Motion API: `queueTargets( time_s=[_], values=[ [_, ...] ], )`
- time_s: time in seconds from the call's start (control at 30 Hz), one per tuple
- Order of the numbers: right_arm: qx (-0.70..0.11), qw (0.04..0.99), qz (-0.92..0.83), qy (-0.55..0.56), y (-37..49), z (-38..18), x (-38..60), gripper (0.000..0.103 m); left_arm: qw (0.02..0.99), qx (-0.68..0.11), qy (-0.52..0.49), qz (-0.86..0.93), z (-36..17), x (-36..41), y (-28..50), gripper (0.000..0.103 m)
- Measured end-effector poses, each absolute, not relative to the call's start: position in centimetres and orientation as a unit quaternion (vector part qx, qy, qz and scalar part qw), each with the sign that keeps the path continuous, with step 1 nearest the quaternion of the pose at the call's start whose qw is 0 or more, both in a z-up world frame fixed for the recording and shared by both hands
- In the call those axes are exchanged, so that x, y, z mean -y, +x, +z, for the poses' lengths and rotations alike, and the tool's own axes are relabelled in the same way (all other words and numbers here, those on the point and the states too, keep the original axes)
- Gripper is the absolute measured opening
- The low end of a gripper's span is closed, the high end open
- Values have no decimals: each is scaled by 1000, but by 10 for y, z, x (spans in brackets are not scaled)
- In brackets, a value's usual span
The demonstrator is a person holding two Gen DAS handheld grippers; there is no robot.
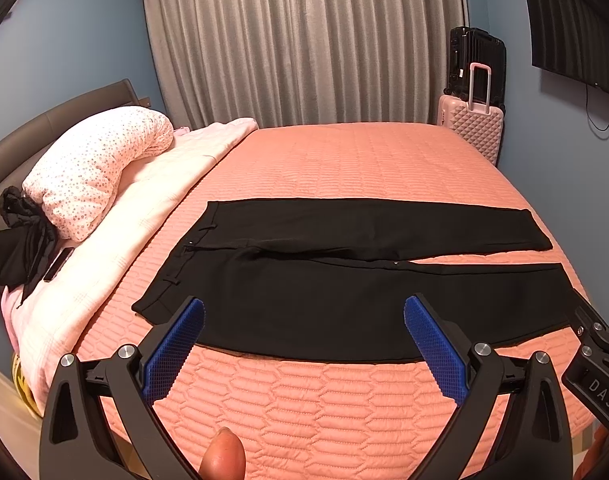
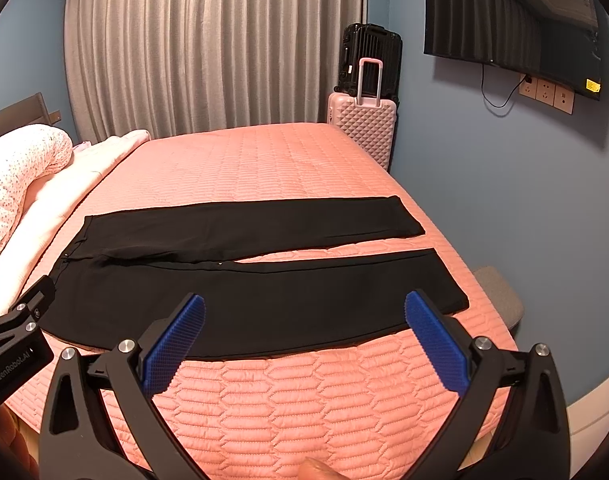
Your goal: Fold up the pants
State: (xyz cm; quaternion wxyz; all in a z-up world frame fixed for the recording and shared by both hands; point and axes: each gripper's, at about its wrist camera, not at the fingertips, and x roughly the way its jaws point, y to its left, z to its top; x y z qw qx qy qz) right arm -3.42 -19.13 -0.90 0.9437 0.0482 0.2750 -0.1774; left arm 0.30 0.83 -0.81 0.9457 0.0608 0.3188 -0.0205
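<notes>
While both my hand-held grippers, left and right, gape empty, the black pants stretch crosswise just ahead; waistband nearer my left, hems nearer my right.

Left wrist view: white letters "DAS" on the black body of the right hand-held gripper. Right wrist view: "GenRobot.AI", probably, on the left hand-held gripper. Yellow sticker on the TV: print illegible.
</notes>
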Motion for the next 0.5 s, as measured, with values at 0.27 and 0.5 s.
queueTargets(
  time_s=[0.27,0.5],
  values=[
    [-276,944,-177,49,-34,-9,191,98,945,-320,60,-21,-8,-8,3,98],
    [-275,943,-178,49,-31,-14,189,98,946,-319,61,-20,-6,-8,2,98]
  ],
)
